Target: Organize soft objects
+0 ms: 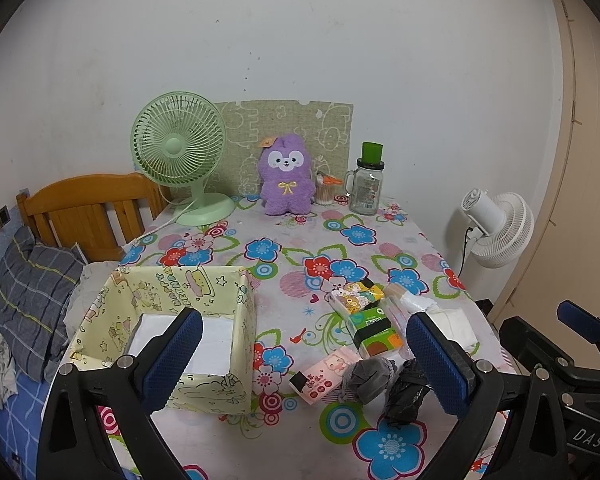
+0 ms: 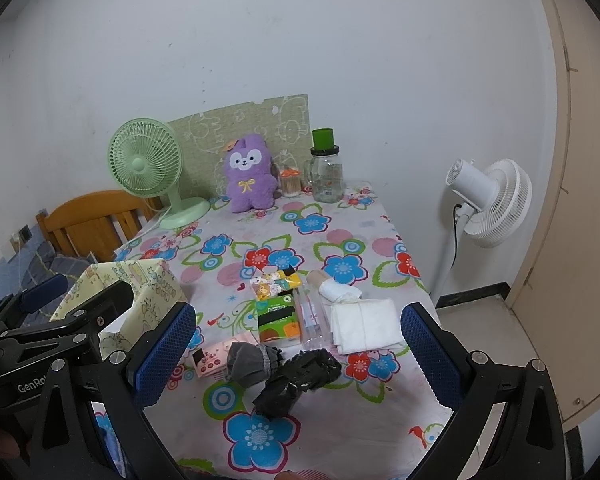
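Note:
A pale yellow cartoon-print box point(image 1: 188, 292) point(image 2: 156, 280) stands open on the left of the flowered table. To its right lies a cluster: a grey pouch point(image 1: 370, 376) point(image 2: 252, 362), crumpled black plastic point(image 1: 406, 392) point(image 2: 300, 376), two tissue packs point(image 1: 370, 320) point(image 2: 278, 300), a pink card point(image 1: 326, 372) point(image 2: 214, 356) and folded white tissues point(image 1: 458, 322) point(image 2: 364, 322). My left gripper point(image 1: 304, 356) hovers open above the near table, between box and cluster. Open too, my right gripper point(image 2: 298, 348) hangs over the cluster. Neither holds anything.
At the table's far edge stand a green desk fan point(image 1: 180, 152) point(image 2: 144, 168), a purple plush toy point(image 1: 286, 176) point(image 2: 250, 178), a cotton-swab tub point(image 1: 326, 190) and a glass jar point(image 1: 368, 184) point(image 2: 326, 176). A bed with a wooden headboard point(image 1: 88, 204) lies left; a white floor fan point(image 2: 488, 200) stands right.

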`<state>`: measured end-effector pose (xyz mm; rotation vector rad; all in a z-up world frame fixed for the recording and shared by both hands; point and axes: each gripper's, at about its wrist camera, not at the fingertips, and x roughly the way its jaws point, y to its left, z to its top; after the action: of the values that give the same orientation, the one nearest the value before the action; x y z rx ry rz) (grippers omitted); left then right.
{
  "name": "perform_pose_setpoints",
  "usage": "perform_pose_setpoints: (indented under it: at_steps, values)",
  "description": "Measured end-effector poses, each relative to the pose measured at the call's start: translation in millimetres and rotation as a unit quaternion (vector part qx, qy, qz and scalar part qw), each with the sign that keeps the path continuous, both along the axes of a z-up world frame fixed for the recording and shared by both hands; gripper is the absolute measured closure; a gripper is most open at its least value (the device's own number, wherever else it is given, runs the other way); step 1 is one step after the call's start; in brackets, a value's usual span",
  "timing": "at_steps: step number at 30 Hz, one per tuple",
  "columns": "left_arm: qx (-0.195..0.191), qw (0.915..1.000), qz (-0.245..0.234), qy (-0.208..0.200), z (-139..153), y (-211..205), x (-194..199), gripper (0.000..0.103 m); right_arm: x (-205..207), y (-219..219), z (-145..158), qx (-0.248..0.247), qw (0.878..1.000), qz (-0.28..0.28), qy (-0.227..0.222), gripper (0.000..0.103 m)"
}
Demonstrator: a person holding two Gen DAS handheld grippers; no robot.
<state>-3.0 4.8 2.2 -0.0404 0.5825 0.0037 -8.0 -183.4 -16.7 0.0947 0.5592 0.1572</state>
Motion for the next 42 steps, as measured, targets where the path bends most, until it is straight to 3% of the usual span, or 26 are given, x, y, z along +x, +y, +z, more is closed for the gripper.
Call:
perform_pose_setpoints:
  at_steps: [42]
  values:
    - [-0.002, 1.0000, 0.003, -0.003, 6.1, 1.7, -2.4, 0.000, 1.7, 0.8, 3.2, 0.002, 1.000, 0.004, 0.000, 0.000]
